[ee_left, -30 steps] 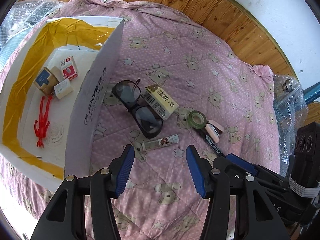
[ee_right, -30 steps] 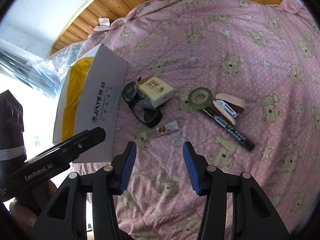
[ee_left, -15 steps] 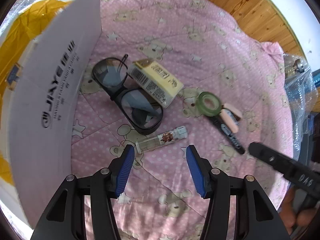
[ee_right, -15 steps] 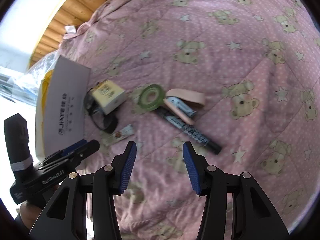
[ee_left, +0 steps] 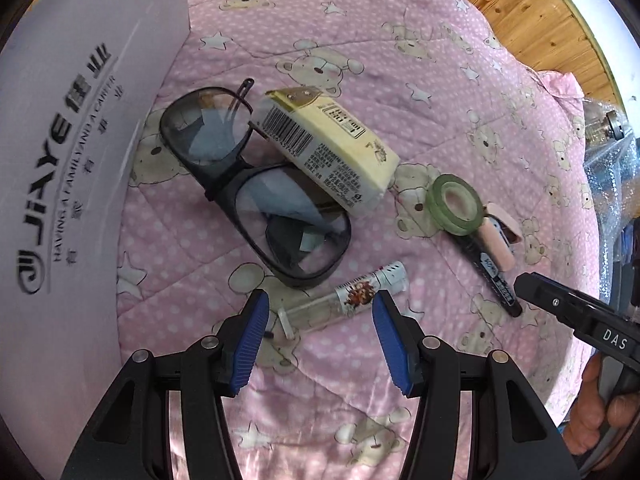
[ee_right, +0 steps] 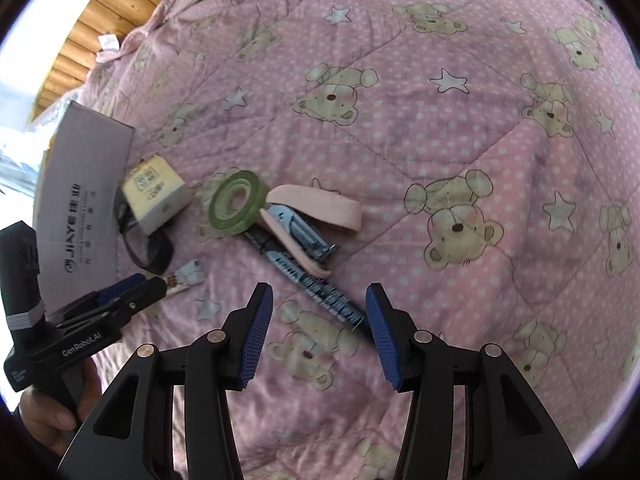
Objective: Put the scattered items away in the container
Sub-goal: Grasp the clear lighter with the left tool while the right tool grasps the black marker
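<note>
The small clear tube (ee_left: 346, 300) with the printed label is lying crosswise just ahead of the left claw (ee_left: 320, 338), between its two blue pads and slightly beyond their tips, resting flat on the pink bear-print quilt (ee_left: 440, 92). The left claw is standing wide open and gripping nothing, and the right claw (ee_right: 318, 334) is doing the same, spread wide with the black marker (ee_right: 316, 284) running diagonally into the gap between its pads. Just beyond the tube from the left claw the dark sunglasses (ee_left: 256, 192) are lying lens-up, with the pale yellow box (ee_left: 332, 156) resting across them; further to that claw's right the green tape roll (ee_left: 454, 204) is sitting against the pink stapler (ee_right: 308, 224), whose body is lying over the marker. The white cardboard container (ee_left: 76, 168) is standing to the left claw's left, its printed wall facing the camera and its inside hidden here. The step in hand looks like a two-handed pick: tube for the left, marker for the right. To do it well, the left claw probably wants to lower until the pads straddle the tube's middle, closing across its narrow width so it is not rolling away, and staying clear of the sunglasses' rim. The right claw should likely bite the marker's free end near its own tips, away from the stapler, and draw it out lengthwise so tape and stapler are not dragging along.
</note>
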Demonstrator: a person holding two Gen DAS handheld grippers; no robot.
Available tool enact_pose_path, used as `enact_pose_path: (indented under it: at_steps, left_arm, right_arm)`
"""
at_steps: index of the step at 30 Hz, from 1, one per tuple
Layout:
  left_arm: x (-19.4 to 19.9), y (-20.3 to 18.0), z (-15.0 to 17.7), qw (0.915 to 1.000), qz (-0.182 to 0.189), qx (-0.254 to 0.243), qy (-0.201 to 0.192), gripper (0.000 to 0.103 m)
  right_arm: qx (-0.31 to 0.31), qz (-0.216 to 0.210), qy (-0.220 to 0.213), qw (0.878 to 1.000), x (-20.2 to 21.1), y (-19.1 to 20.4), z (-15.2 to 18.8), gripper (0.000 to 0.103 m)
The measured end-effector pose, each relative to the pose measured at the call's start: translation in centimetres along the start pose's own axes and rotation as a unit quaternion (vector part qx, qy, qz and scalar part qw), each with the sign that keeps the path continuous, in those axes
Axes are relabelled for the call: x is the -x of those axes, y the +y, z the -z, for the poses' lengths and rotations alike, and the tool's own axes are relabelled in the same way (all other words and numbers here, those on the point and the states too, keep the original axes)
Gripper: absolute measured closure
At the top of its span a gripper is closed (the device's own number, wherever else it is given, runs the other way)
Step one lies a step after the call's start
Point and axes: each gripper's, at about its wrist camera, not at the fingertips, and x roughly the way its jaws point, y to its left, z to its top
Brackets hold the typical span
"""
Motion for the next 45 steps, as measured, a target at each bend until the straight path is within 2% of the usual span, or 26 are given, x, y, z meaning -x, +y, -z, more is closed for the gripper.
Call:
enact_pose_path:
  at_steps: [2, 3, 4, 8, 9, 11, 12, 16, 20, 22, 25, 26, 27, 28, 29, 34, 38, 39, 40, 41, 45]
  left_arm:
    - [-0.6, 0.1, 0.1, 1.0000, 0.004, -0.003, 0.000, 0.046]
    - [-0.6, -0.1, 0.2, 0.9999, 0.012, -0.005, -0.008, 0.038]
    - [-0.6, -0.2, 0.3, 0.9997, 0.017, -0.008, -0.014, 0.035]
    - [-0.9, -0.7, 0.9, 0.9997, 0.017, -0.016, -0.009, 0.034]
    - [-0.9, -0.9, 1.2, 0.9995, 0.026, -0.018, 0.000, 0.034]
    - [-1.0, -1.5, 1.9, 0.9969, 0.069, -0.020, 0.032, 0.034]
    - [-1.0, -1.9, 2.2, 0.9952, 0.085, -0.024, 0.043, 0.034]
    - [-0.2, -2.2, 2.2, 0.9974, 0.055, -0.044, 0.018, 0.034]
    - [-0.9, -1.9, 1.3, 0.9979, 0.057, -0.030, 0.009, 0.034]
    - [-1.6, -2.9, 1.3, 0.9976, 0.043, -0.053, 0.002, 0.035]
    - [-2.2, -3.9, 1.9, 0.9962, 0.019, -0.084, -0.013, 0.036]
    - [-2.3, -4.2, 2.1, 0.9955, 0.009, -0.093, -0.017, 0.041]
    - [-2.3, -4.2, 2.3, 0.9951, -0.007, -0.096, -0.023, 0.062]
    - [-2.2, -4.0, 2.3, 0.9956, -0.010, -0.091, -0.023, 0.076]
    - [-2.1, -3.7, 2.3, 0.9960, -0.013, -0.086, -0.024, 0.079]
    - [-2.2, -2.8, 2.6, 0.9974, -0.008, -0.069, -0.020, 0.081]
    - [-2.3, -2.9, 3.1, 0.9965, -0.011, -0.073, -0.038, 0.074]
    - [-2.4, -3.2, 3.1, 0.9961, -0.016, -0.075, -0.042, 0.075]
    - [-2.4, -3.3, 3.1, 0.9961, -0.019, -0.075, -0.042, 0.076]
    - [-2.3, -3.4, 3.0, 0.9961, -0.022, -0.074, -0.043, 0.080]
    - [-1.2, -2.9, 2.8, 0.9973, -0.013, -0.059, -0.042, 0.083]
  right_arm:
    - [0.006, 0.006, 0.006, 1.000, -0.6, -0.2, -0.2, 0.051]
    - [0.010, 0.009, 0.008, 1.000, -0.9, -0.3, -0.3, 0.051]
    - [0.014, 0.011, 0.011, 1.000, -1.2, -0.3, -0.3, 0.051]
    - [0.030, 0.018, 0.014, 0.999, -1.9, -0.2, -0.1, 0.051]
    - [0.037, 0.022, 0.017, 0.999, -1.9, -0.1, -0.1, 0.054]
    - [0.043, 0.015, 0.026, 0.999, -2.0, 0.2, 0.0, 0.067]
    - [0.043, 0.007, 0.032, 0.999, -2.0, 0.3, 0.1, 0.069]
    - [0.036, -0.005, 0.025, 0.999, -1.8, 0.0, 0.1, 0.069]
    - [0.037, -0.006, 0.019, 0.999, -2.0, -0.1, 0.0, 0.064]
    - [0.051, -0.008, 0.015, 0.999, -2.1, 0.2, 0.2, 0.054]
    - [0.077, 0.002, 0.010, 0.997, -2.3, 1.2, 0.6, 0.047]
    - [0.086, 0.011, 0.009, 0.996, -2.4, 1.5, 0.7, 0.048]
    - [0.094, 0.023, 0.009, 0.995, -2.4, 1.7, 0.7, 0.056]
    - [0.102, 0.038, 0.009, 0.994, -2.4, 1.9, 0.9, 0.072]
    - [0.103, 0.043, 0.009, 0.994, -2.3, 1.8, 0.9, 0.073]
    - [0.089, 0.026, 0.007, 0.996, -2.0, 1.0, 1.1, 0.071]
    - [0.106, 0.031, -0.007, 0.994, -1.9, 1.2, 1.6, 0.063]
    - [0.115, 0.040, -0.011, 0.992, -2.1, 1.8, 1.8, 0.065]
    - [0.123, 0.050, -0.012, 0.991, -2.4, 2.3, 1.8, 0.073]
    - [0.126, 0.058, -0.012, 0.990, -2.4, 2.4, 1.7, 0.076]
    - [0.115, 0.039, -0.006, 0.993, -1.5, 2.1, 1.7, 0.083]
